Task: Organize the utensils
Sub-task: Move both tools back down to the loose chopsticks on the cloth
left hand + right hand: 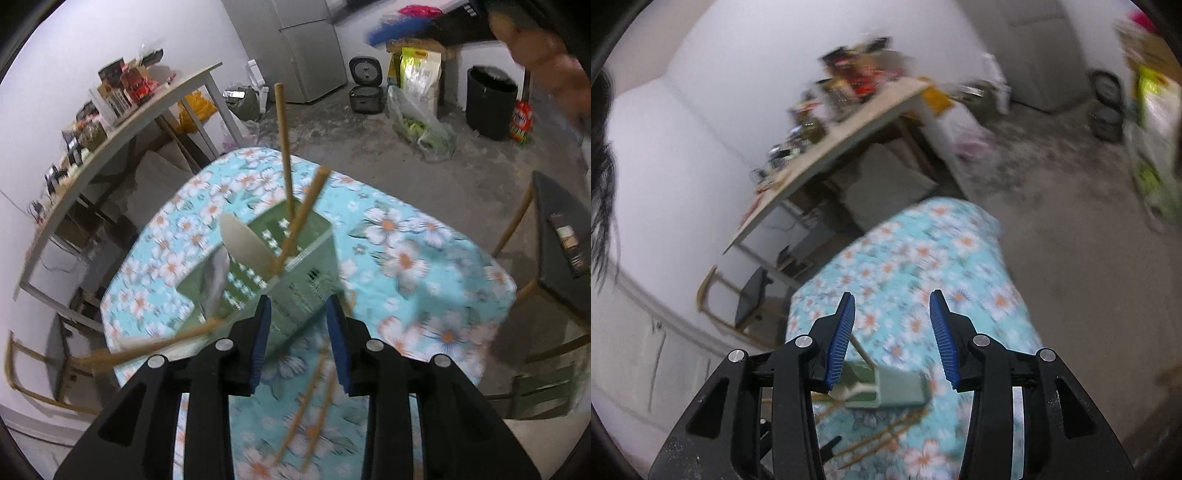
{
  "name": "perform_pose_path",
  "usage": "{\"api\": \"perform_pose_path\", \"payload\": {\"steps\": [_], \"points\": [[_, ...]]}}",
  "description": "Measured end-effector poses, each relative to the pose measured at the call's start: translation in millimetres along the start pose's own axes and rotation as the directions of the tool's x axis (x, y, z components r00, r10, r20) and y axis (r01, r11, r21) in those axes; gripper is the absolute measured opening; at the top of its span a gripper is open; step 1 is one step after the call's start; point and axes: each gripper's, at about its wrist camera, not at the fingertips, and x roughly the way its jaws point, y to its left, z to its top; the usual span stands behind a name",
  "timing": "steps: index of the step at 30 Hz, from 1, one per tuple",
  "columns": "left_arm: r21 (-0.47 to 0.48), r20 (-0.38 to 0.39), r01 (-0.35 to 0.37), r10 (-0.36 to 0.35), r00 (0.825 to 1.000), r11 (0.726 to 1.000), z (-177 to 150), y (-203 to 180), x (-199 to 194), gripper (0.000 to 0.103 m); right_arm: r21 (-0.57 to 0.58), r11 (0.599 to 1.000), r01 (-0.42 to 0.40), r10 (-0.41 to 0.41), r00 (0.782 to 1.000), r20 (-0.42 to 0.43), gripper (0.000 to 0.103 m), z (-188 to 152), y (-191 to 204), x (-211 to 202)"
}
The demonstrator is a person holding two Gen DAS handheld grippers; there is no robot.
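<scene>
table [424,258] (floral cloth) | on it: green caddy [314,266], chopsticks [314,398]

1. the left gripper [297,336] hangs over a table under a turquoise flowered cloth [424,258], its blue-padded jaws apart with nothing pressed between them.
2. just beyond the fingertips stands a green slotted caddy [306,266].
3. two wooden sticks [286,155] lean up out of its far compartment, and a pale wooden spoon [245,243] and a grey utensil [216,280] sit in the nearer one.
4. a blurred wooden handle [147,347] juts out to the left.
5. a pair of chopsticks [314,398] lies on the cloth below the jaws.
</scene>
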Motion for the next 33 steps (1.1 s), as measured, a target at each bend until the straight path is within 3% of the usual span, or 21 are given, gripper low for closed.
{"api": "perform_pose_path", "payload": {"steps": [3,7,12,14,17,22,25,29,33], "points": [[-0.058,-0.014,0.057,-0.058,0.998,0.997,-15,2,-17,0.030,0.137,0.989,0.049,-0.041,0.998,-0.055,0.042,-25,-21,-9],[-0.063,-0.059,0.088,-0.091,0.994,0.994,-40,1,-28,0.030,0.307,0.944,0.123,-0.068,0.981,-0.184,0.042,-80,-39,-7],[-0.081,-0.122,0.074,-0.084,0.989,0.994,-64,15,-29,0.030,0.398,0.901,0.176,-0.024,0.933,-0.359,0.042,-148,-34,26],[-0.102,-0.145,0.066,-0.081,0.986,0.993,-75,24,-25,0.030,0.381,0.906,0.184,-0.009,0.908,-0.418,0.042,-171,-22,47],[-0.148,-0.195,0.068,-0.096,0.976,0.987,-91,35,-13,0.030,0.367,0.916,0.160,0.024,0.893,-0.449,0.042,-190,-3,71],[-0.281,-0.316,0.079,-0.170,0.934,0.957,-124,52,17,0.030,0.355,0.921,0.160,0.033,0.876,-0.481,0.042,-204,20,111],[-0.368,-0.344,0.063,-0.198,0.918,0.928,-139,65,27,0.030,0.347,0.918,0.191,0.006,0.870,-0.493,0.039,-205,24,132],[-0.453,-0.345,0.030,-0.206,0.916,0.891,-155,88,31,0.030,0.336,0.913,0.233,-0.034,0.862,-0.505,0.038,-209,28,153],[-0.464,-0.350,0.017,-0.201,0.915,0.886,-167,98,31,0.031,0.339,0.890,0.305,-0.076,0.832,-0.549,0.031,-226,29,173]]}}
